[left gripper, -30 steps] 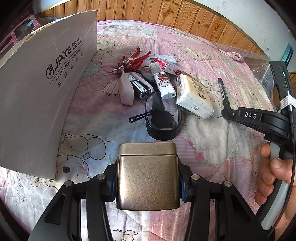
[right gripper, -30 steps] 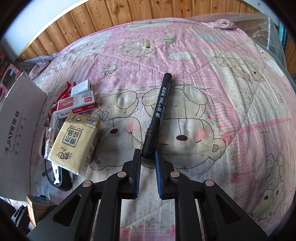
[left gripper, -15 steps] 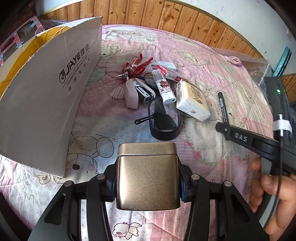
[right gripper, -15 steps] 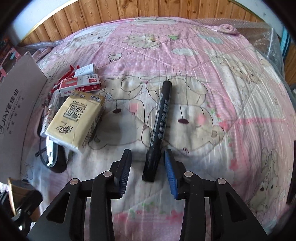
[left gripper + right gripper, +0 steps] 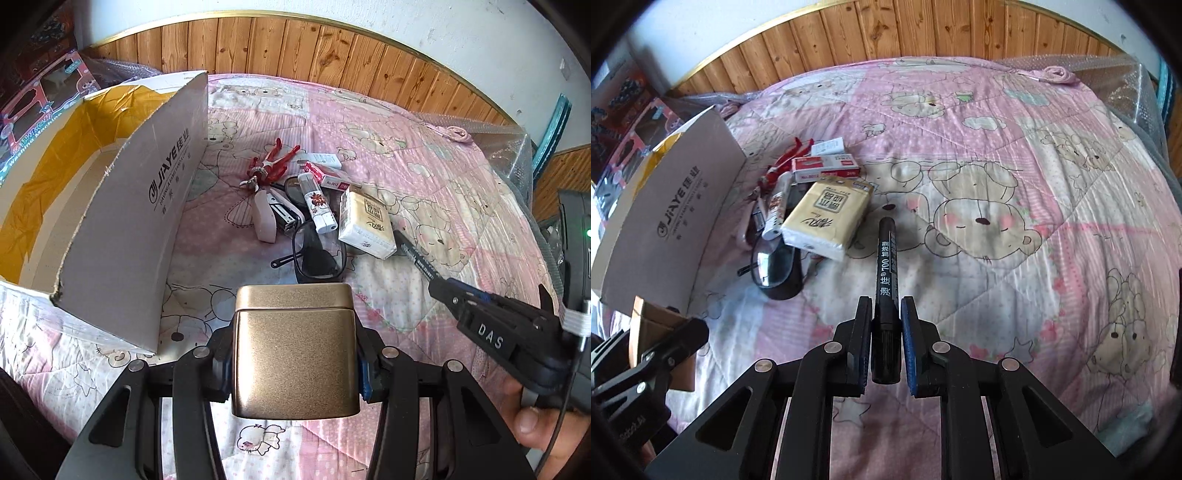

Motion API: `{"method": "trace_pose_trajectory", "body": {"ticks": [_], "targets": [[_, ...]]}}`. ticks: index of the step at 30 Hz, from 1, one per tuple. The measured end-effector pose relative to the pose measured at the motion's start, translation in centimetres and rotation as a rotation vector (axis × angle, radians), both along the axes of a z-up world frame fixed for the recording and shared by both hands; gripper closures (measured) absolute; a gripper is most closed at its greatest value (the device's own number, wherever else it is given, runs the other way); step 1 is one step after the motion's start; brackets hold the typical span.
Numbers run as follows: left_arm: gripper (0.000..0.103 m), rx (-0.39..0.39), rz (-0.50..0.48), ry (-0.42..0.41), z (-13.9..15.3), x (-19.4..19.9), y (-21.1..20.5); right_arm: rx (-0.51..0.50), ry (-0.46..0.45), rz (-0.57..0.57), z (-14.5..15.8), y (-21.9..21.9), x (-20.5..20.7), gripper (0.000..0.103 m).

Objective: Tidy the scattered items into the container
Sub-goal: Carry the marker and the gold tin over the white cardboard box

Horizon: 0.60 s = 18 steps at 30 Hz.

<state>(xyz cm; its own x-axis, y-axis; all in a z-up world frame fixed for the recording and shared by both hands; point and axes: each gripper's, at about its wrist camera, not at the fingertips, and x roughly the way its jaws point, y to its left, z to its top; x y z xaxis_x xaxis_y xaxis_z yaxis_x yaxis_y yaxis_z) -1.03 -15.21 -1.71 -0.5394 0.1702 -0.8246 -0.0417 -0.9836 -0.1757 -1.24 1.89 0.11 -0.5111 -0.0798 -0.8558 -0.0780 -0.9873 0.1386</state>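
Bottom centre of the left wrist view, the left gripper (image 5: 295,350) has its jaws clamped on a gold tin (image 5: 295,350). Right wrist view, the right gripper (image 5: 886,339) has its jaws closed round a black marker (image 5: 886,273), tip pointing up-frame. Further back on the bed (image 5: 997,184) sit glasses (image 5: 317,254), a tissue pack (image 5: 365,221) and small clutter, with the cardboard box (image 5: 122,206) at left.

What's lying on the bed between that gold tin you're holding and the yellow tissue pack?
In the left wrist view, dark glasses lie between the gold tin and the tissue pack, on the pink quilt.
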Motion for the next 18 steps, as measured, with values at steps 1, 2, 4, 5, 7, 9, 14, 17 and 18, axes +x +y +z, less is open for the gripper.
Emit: {"method": "trace_pose_trajectory", "body": {"ticks": [1,2,4,5,7,9,14,17,18], "targets": [[0.054,-0.003,0.001,0.005,0.4,0.2,-0.1,-0.004,0.005,0.005,0.3,-0.3,0.4,0.087],[0.054,-0.001,0.001,0.009,0.7,0.3,-0.2,-0.006,0.011,0.008,0.7,-0.5,0.7,0.087],[0.054,-0.002,0.005,0.016,1.4,0.6,-0.5,-0.012,0.025,0.019,1.5,-1.0,1.2,0.087],[0.054,0.0,0.007,0.019,1.8,0.8,-0.8,-0.012,0.034,0.024,1.9,-1.4,1.5,0.087],[0.054,0.0,0.015,0.023,2.5,1.1,-1.3,-0.015,0.052,0.034,2.8,-2.0,1.9,0.087],[0.054,-0.001,0.023,0.03,3.2,1.3,-1.9,-0.022,0.065,0.044,3.6,-2.7,2.1,0.087],[0.054,0.009,0.046,0.052,4.8,1.6,-3.4,-0.031,0.092,0.093,5.1,-5.1,2.2,0.087],[0.054,0.019,0.058,0.062,5.5,1.6,-4.3,-0.059,0.098,0.116,5.8,-6.2,2.0,0.087],[0.054,0.024,0.063,0.065,5.8,1.6,-4.6,-0.069,0.1,0.121,6.1,-6.5,1.8,0.087]]}}
